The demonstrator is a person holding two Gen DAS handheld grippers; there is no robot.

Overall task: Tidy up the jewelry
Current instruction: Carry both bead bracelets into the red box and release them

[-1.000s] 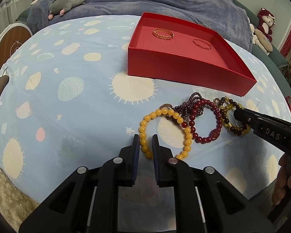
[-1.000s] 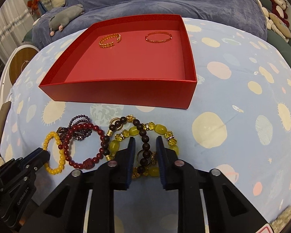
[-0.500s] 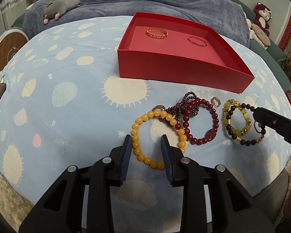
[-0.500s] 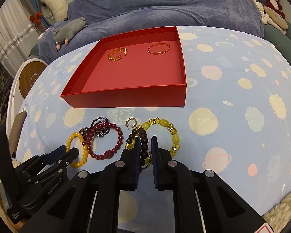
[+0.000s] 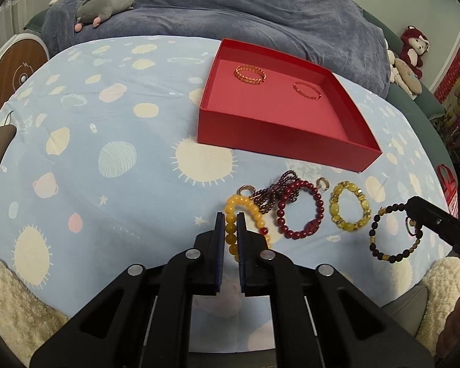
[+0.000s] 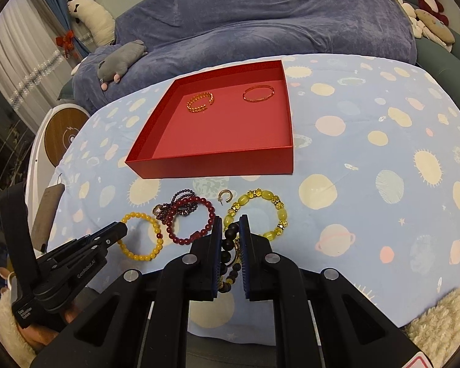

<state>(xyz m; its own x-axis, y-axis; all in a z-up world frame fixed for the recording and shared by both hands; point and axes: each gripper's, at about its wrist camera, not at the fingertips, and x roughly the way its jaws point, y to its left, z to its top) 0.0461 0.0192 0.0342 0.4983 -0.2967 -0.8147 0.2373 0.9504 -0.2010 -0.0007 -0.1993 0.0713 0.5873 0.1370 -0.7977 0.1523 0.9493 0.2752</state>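
Left wrist view: left gripper (image 5: 230, 230) angled steeply down, jaws clamped narrow on the near side of the yellow bead bracelet (image 5: 248, 211); the rest of the loop fans out beyond the tips. Right of it on the blue patterned sheet (image 5: 107, 128): dark purple bead string (image 5: 276, 188), red bead bracelet (image 5: 300, 211), a small ring (image 5: 323, 183), green-yellow bracelet (image 5: 349, 205). Right gripper (image 5: 414, 207) enters from the right edge, pinching the dark bead bracelet (image 5: 392, 233), whose loop hangs clear of the others. Red box (image 5: 279, 141) sits far of the pile, open top, near wall facing the beads, a strip of bare sheet between. Two thin bangles inside near the far wall: gold one (image 5: 251, 74), red one (image 5: 306, 90). Wide bare sheet to the left

Right wrist view: right gripper (image 6: 230, 230) tilted down, fingers close together with the dark bead bracelet (image 6: 228, 239) squeezed between the pads and trailing back under the body. Green-yellow bracelet (image 6: 260, 211) flat just beyond the tips. Left gripper (image 6: 119, 230) comes in low left, tip on the yellow bead bracelet (image 6: 142, 236). Box (image 6: 217, 165) near wall straight ahead, floor mostly bare; open sheet to the right
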